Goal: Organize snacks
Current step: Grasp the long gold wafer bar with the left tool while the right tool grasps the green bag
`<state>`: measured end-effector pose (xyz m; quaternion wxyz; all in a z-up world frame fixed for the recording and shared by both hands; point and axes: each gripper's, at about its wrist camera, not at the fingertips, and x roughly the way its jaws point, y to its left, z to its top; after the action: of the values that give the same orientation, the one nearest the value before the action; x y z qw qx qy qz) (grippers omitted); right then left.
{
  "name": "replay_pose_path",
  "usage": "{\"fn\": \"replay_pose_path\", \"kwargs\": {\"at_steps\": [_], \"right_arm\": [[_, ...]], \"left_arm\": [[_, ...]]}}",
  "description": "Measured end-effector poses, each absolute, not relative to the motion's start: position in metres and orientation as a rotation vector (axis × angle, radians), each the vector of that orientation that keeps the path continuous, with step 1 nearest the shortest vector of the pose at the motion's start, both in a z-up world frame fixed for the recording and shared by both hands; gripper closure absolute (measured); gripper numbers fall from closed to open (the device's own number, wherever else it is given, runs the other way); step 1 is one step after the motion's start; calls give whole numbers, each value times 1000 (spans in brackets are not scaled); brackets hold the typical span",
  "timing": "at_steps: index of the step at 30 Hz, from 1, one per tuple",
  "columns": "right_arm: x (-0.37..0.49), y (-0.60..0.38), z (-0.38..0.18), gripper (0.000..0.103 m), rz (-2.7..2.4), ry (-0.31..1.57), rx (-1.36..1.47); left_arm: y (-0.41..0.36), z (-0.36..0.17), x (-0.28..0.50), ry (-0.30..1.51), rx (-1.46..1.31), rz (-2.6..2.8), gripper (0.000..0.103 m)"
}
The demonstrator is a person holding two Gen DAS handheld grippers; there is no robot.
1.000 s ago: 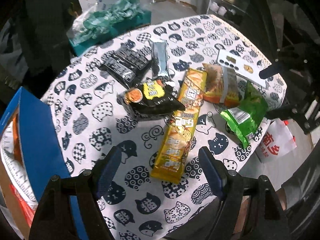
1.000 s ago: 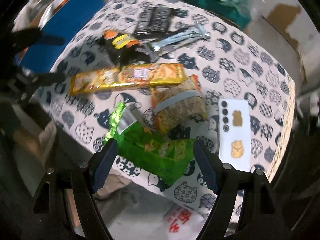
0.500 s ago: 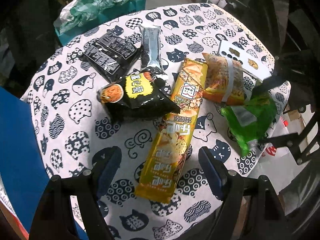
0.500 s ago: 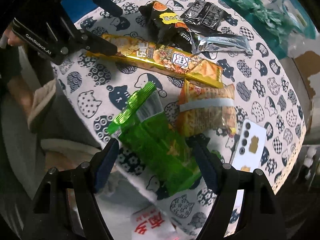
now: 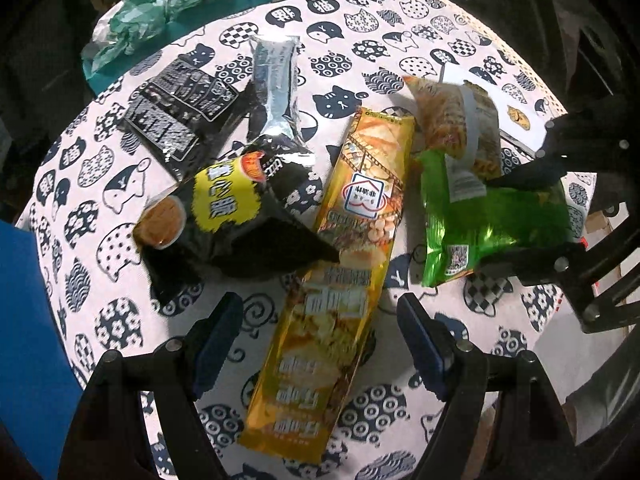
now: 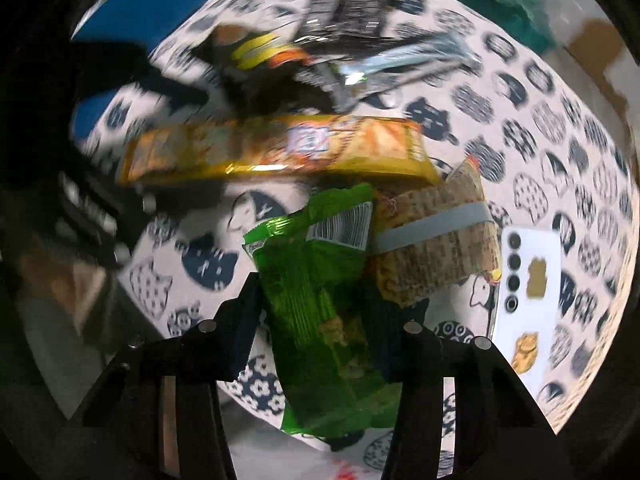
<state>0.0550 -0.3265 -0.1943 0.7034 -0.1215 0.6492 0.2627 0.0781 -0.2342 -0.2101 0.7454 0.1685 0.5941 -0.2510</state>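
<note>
While the right hand-held gripper (image 6: 312,316) closes its jaws around the green snack bag (image 6: 320,300) at the counter (image 5: 400,40) edge, the left hand-held gripper (image 5: 320,320) hangs wide open and empty astride the long yellow packet (image 5: 340,260). Next comes lifting the bag clear. Left of it, the blue box (image 5: 24,320) hides its contents.

A round table (image 5: 472,364) wears a white tablecloth (image 5: 360,28) printed with dark cat faces and patterned cat shapes. On its far right part lies a white phone (image 6: 528,280), back side up, with a column of round camera lenses and two gold cat stickers. Beyond the far left edge sits a teal box (image 5: 224,4) stuffed with crumpled green-and-white plastic bags (image 5: 160,12). A blue box (image 5: 28,340) stands at the near left edge.
</note>
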Motion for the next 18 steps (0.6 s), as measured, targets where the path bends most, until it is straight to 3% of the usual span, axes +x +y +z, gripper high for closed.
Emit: {"fn": "replay_pose_path", "kwargs": {"at_steps": [6, 8, 9, 11, 14, 15, 18], "right_arm": [[60, -336, -195, 53, 540, 1445, -173], [54, -331, -198, 50, 526, 1436, -208], [52, -329, -199, 46, 522, 1434, -220], [50, -324, -203, 41, 515, 1432, -241], [36, -314, -209, 39, 493, 1429, -278], [34, -313, -211, 41, 490, 1427, -284], [33, -312, -212, 61, 480, 1428, -249]], "left_arm": [[-246, -221, 83, 1296, 368, -540, 24], [-248, -224, 84, 1291, 373, -534, 48], [-249, -223, 84, 1284, 378, -528, 50], [-250, -222, 84, 1276, 372, -537, 64], [-257, -221, 82, 1255, 386, -522, 71], [-258, -220, 81, 1254, 384, -529, 72], [-256, -212, 77, 1234, 368, -532, 72]]}}
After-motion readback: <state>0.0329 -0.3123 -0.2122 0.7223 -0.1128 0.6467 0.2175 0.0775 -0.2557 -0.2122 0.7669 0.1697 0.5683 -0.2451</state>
